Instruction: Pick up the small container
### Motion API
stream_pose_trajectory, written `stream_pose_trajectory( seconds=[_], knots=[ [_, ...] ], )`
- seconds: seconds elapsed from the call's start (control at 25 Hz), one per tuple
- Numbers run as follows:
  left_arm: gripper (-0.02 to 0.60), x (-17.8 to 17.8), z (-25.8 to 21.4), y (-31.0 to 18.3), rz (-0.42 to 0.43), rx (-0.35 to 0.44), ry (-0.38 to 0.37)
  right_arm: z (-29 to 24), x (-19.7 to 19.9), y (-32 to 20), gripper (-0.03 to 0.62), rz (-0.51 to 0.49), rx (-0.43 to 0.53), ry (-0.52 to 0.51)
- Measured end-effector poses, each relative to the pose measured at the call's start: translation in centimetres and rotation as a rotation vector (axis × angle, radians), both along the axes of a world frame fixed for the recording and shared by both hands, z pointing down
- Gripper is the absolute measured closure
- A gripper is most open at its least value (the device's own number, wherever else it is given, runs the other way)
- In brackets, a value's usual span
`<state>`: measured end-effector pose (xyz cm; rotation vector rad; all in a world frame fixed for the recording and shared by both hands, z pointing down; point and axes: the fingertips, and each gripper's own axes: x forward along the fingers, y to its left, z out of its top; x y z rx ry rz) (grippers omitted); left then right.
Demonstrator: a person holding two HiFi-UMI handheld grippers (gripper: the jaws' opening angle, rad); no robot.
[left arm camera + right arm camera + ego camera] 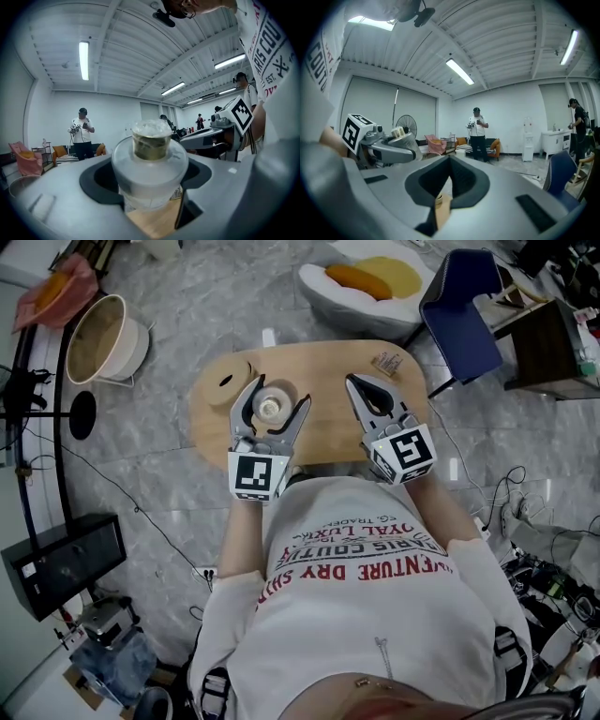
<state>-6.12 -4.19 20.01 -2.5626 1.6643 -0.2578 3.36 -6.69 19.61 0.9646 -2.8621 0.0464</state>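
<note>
The small container is a clear plastic tub with a smaller round cap on its lid. It stands between the jaws of my left gripper over the near part of the oval wooden table. In the left gripper view the container fills the gap and both dark pads press on its sides, with the tabletop showing just under it. My right gripper hovers over the table to the right, jaws shut and empty. From the right gripper the container shows at the left.
A tape roll lies on the table's left end and a small packet at its far right. A white bin, a white beanbag and a blue chair stand around the table. Other people stand far off.
</note>
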Motion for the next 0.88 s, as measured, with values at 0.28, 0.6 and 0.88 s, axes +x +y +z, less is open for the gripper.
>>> stream_pose_trajectory(
  seconds=[0.28,0.6,0.88],
  knots=[
    [0.236,-0.11,-0.33,-0.05,0.010,0.018,0.017,0.11,-0.46,0.09,0.588,0.004,0.008,0.015],
    [0.236,0.16,-0.21,0.09,0.017,0.017,0.013,0.49,-0.50,0.07,0.588,0.010,-0.004,0.021],
    [0.236,-0.39,-0.06,-0.09,0.003,-0.004,0.021,0.79,-0.75,-0.13,0.588,0.017,-0.008,0.027]
  ],
)
